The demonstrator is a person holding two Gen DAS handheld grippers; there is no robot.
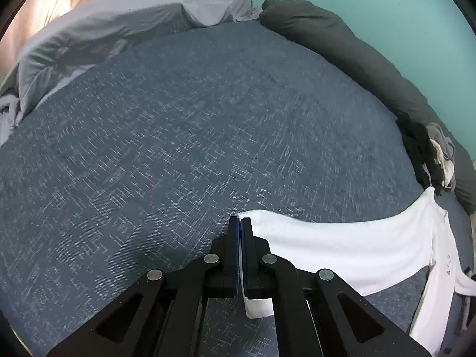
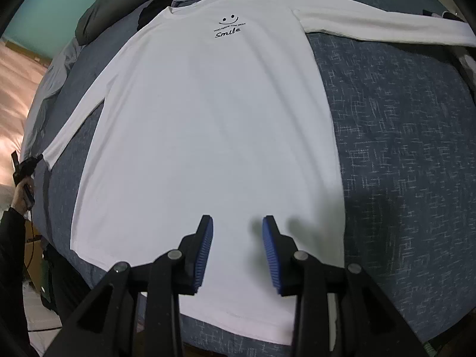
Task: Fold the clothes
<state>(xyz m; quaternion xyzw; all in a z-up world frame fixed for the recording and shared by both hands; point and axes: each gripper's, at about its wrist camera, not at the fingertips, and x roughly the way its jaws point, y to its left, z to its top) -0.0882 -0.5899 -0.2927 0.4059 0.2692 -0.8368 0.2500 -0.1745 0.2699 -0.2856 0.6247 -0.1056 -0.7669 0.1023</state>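
A: Where's the shirt?

B: White long-sleeve shirt lies flat, front up, on the bed, smiley print near the collar, both sleeves stretched out to the sides, hem toward the near edge

A: Tools?

B: Left tool has its jaws pressed together, pinching the cuff end of one sleeve. Right tool is spread wide, hanging just above the hem, holding nothing

A: How will it handle?

B: My guess: light, thin knit, totally limp, will sag and crease wherever it's lifted. It should drag rather than slide on that textured cover. Grab at edges: cuff, shoulder seam, hem corners. Mid-panel pinches would bunch it

A: Stage of the fold?

B: Spread flat with one cuff gripped fits carrying that sleeve across the body, or just pulling the sleeve straight. Can't settle which

A: Surface, room?

B: Blue-grey woven bedspread, soft underneath I'd say, so no firm backing for pressing creases. Grey sheet bunched at the far end, dark bolster along a teal wall, small heap of dark and light clothes beside it. A hand on the left tool's grip shows at the bed's side
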